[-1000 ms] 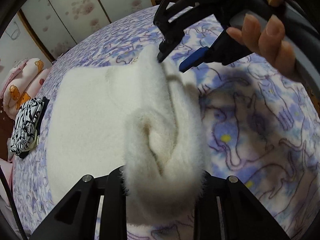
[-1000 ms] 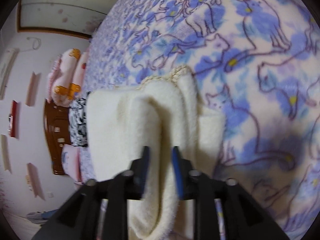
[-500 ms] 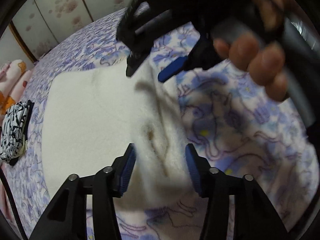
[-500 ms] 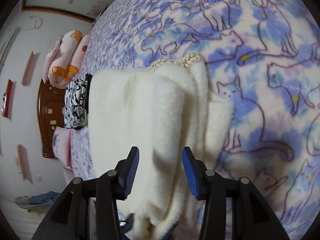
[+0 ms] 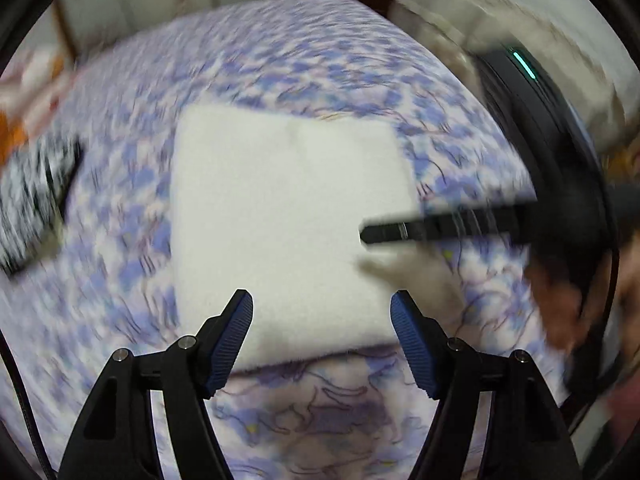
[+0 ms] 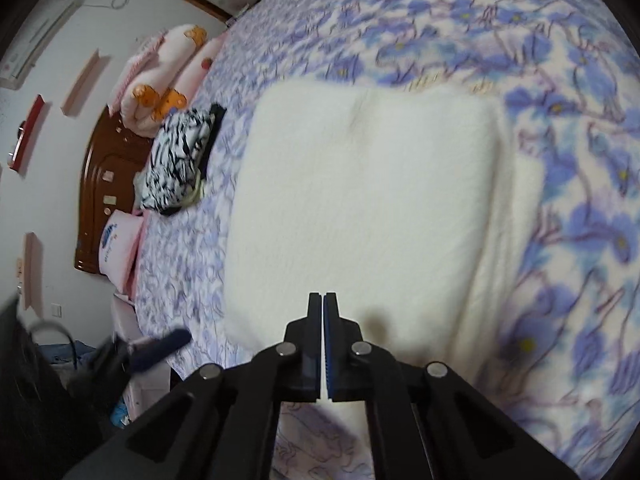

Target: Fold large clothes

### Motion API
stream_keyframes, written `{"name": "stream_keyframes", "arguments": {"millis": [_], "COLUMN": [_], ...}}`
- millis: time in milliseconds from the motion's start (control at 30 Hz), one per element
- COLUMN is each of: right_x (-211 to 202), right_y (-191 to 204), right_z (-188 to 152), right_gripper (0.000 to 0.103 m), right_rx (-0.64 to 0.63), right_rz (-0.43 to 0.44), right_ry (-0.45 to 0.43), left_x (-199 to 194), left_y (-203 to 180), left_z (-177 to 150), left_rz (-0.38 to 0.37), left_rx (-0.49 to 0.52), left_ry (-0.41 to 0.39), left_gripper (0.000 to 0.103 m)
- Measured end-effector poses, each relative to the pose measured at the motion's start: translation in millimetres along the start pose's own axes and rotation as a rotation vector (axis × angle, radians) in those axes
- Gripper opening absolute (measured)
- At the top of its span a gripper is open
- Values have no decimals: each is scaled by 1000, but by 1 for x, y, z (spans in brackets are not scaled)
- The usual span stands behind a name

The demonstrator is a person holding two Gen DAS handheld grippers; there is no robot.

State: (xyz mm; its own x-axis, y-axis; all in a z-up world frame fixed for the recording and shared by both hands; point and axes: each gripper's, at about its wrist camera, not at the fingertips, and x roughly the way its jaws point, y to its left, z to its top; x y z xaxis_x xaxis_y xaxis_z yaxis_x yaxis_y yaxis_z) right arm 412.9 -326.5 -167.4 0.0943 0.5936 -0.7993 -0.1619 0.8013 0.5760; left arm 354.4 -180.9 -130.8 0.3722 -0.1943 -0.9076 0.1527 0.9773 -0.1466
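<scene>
The folded white fleece garment (image 6: 360,208) lies flat on the bed (image 6: 560,80), but its loose right edge could slip open if brushed, since both grips from a second ago are released: left hand-held gripper (image 5: 322,340) gapes empty, right hand-held gripper (image 6: 323,344) is closed on nothing.

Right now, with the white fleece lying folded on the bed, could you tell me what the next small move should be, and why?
Probably draw both grippers back from it. The white fleece lies flat as a neat rectangle on the cat-print blanket; the left gripper is open and holds nothing, and the right gripper is shut on nothing. No loose flap shows that needs another fold.
</scene>
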Motion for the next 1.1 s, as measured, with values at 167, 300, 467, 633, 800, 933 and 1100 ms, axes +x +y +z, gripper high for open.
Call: {"name": "stream_keyframes", "arguments": {"millis": [167,300,467,633,800,933,1100], "right_x": [27,44,39,12,17,29,45], "right_y": [19,32,11,-26,-29,-35,-46], "right_z": [-28,-46,-59,-74,-86,-91,-90], "right_gripper": [0,0,0,0,0,0,0], "right_rx": [-15,-77,-48,116,140,168,189], "right_rz": [-43,-120,-280,-272,-343,-384,-435], "right_ry": [21,-24,-163,-207,-171,-192,-197], "left_x": [26,61,71,63,68,74,85], "left_y": [42,58,77,90,115,124,129], "left_z": [1,-9,-17,-18,-25,-34,-40], "left_rz": [-100,-141,-162,-114,-149,-167,-180], "left_rx": [-199,-301,-358,-310,-367,-373,-364], "left_ry": [86,169,193,197,226,259,288], "left_gripper": [22,13,12,12,12,12,4]}}
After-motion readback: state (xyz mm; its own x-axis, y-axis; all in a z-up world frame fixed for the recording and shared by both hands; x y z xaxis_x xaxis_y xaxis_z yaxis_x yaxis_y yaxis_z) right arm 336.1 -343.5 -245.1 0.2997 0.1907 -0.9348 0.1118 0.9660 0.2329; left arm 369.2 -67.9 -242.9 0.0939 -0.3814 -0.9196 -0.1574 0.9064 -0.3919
